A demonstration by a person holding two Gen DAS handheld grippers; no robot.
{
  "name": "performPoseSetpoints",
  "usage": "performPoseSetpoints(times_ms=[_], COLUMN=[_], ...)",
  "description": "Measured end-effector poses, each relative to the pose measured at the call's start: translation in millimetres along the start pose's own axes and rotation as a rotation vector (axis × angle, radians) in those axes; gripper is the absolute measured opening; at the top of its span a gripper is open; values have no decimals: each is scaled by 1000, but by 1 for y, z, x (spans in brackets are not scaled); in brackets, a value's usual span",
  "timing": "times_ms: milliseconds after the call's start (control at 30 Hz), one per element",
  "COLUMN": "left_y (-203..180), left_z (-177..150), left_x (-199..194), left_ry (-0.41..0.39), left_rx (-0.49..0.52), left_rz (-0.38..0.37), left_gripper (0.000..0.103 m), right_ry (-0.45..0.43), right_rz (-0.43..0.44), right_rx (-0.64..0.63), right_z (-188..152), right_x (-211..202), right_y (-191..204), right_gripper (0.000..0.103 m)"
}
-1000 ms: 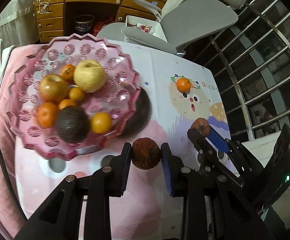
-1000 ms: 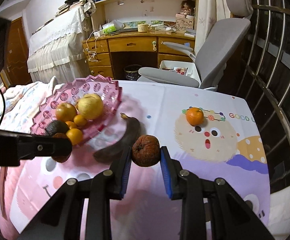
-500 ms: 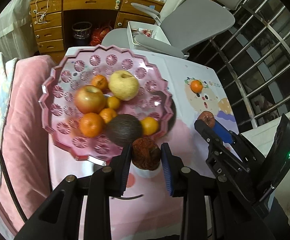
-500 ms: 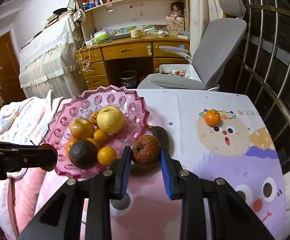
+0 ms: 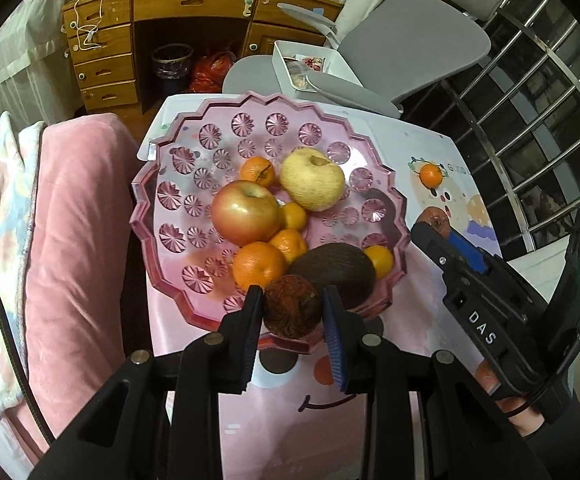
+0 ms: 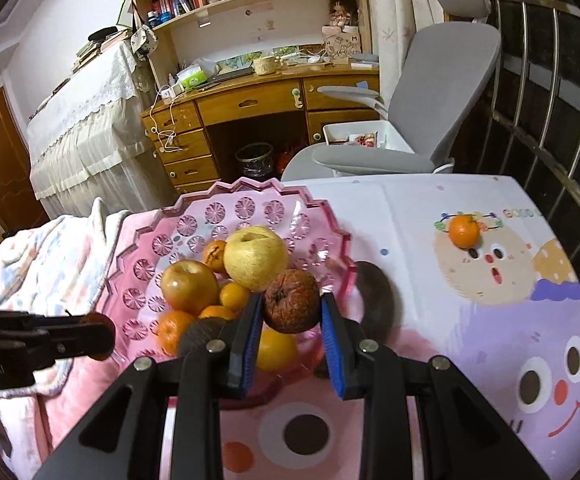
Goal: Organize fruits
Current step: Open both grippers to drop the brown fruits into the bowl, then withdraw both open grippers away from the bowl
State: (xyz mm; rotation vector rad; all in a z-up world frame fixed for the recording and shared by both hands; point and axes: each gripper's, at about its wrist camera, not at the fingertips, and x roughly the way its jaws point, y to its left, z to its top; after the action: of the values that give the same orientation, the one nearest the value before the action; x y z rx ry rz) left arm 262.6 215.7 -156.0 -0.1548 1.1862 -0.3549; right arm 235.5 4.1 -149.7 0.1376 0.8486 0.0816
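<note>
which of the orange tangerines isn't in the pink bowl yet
The lone tangerine on the tablecloth's cartoon print, right of the pink bowl; the others lie inside.

Two close wrist views, angled steeply downward, sharing the pink fruit bowl (image 5: 161, 204) (image 6: 137, 248).

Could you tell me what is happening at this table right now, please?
A person is sorting fruit with two hand-held grippers. The left gripper is shut on a wrinkled dark brown fruit over the near rim of the pink scalloped plastic fruit bowl. The right gripper is shut on a shrivelled reddish-brown fruit above the bowl's right side. The bowl already holds apples, small oranges and a dark avocado. One small orange tangerine lies on the cartoon-printed tablecloth.
</note>
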Motion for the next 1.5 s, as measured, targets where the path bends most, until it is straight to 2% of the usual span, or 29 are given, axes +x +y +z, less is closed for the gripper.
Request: performPoseSetpoints(times_ms=[300,333,367,400,433,467,700,1000,1267,1500], left_y=[13,13,14,14,14,13,11,-16,-64,-117], left_z=[2,1,2,1,1,1,-4,-22,-44,-59], left_x=[6,7,7,7,6,5,0,-6,-5,7], left_ry=[8,12,15,16,12,10,4,6,7,-6], left_rx=[-20,-24,-28,-32,-33,-32,-39,-34,-36,-33], left_rz=[-16,-15,-15,-13,-12,-10,-2,9,17,30], left_gripper=[29,34,45,50,54,54,57,57,57,57], right_ry=[20,26,44,60,70,67,77,122,192,256], right_rz=[23,30,43,47,50,54,72,90,104,125], right_rx=[11,13,19,28,44,56,159,320,400,403], right_z=[8,8,8,8,8,7,1,-12,-20,-20], right_x=[10,10,13,15,16,15,11,1,-9,-14], right_y=[15,15,15,15,13,11,-9,-55,-109,-154], right_gripper=[29,30,39,46,58,59,59,60,60,60])
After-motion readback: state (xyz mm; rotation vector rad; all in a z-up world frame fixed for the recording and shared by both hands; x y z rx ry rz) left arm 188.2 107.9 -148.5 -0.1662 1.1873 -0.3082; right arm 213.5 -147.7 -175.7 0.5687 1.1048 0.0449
